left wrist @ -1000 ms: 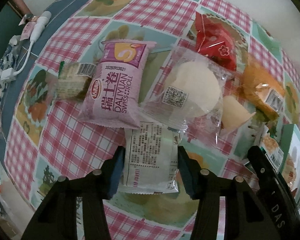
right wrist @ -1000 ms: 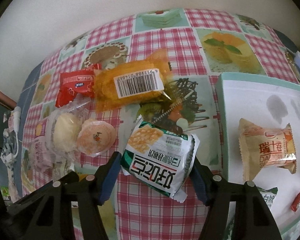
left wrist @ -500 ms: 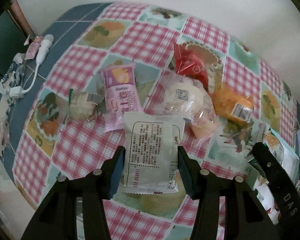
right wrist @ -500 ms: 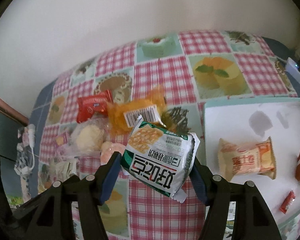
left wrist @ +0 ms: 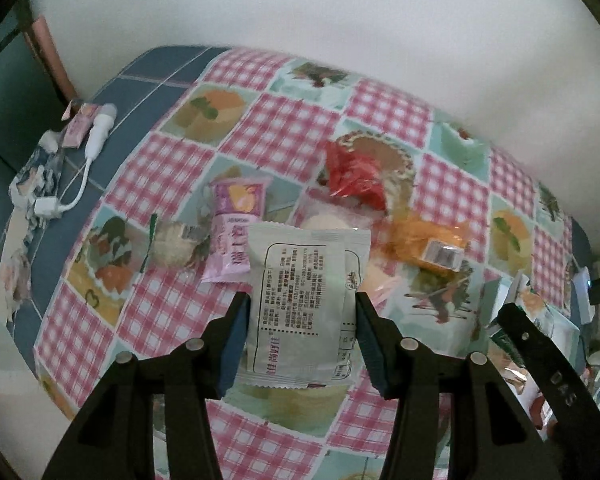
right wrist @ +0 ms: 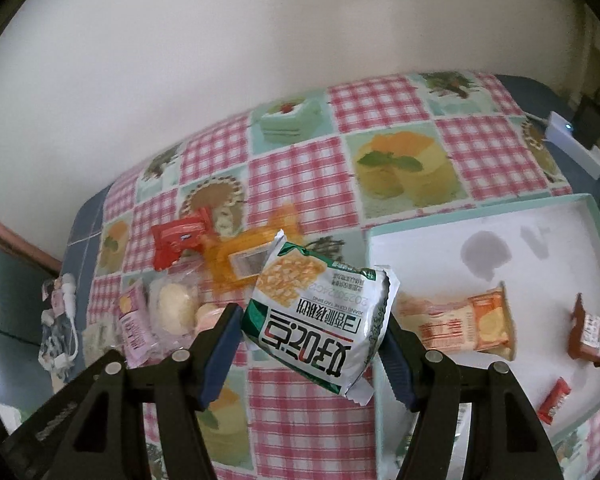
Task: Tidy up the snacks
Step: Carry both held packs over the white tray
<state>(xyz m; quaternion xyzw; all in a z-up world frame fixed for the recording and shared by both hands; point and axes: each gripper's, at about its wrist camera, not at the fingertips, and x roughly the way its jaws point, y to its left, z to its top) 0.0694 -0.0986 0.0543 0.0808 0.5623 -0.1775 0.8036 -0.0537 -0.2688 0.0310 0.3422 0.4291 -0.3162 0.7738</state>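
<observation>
**Both tongs hold snack packets above the table**

The left tongs [left wrist: 302,334] grasp a pale grey-white packet [left wrist: 306,304], printed back facing up, lifted clear of the checked table [left wrist: 152,304]. Beyond them lie a pink roll packet [left wrist: 236,232], a red packet [left wrist: 354,176] and an orange one [left wrist: 428,242]. The right tongs [right wrist: 312,354] grasp a green-and-white cracker packet [right wrist: 320,316]. To their right sits a white tray [right wrist: 440,240] holding an orange-cream packet [right wrist: 460,322].

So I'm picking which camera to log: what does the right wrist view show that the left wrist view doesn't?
Only the right wrist view: the white tray, clearly, holding an orange swiss roll packet, and the green cracker packet in the right gripper. Only the left: the white packet in the left gripper. Both: the red packet and checked tablecloth.
</observation>
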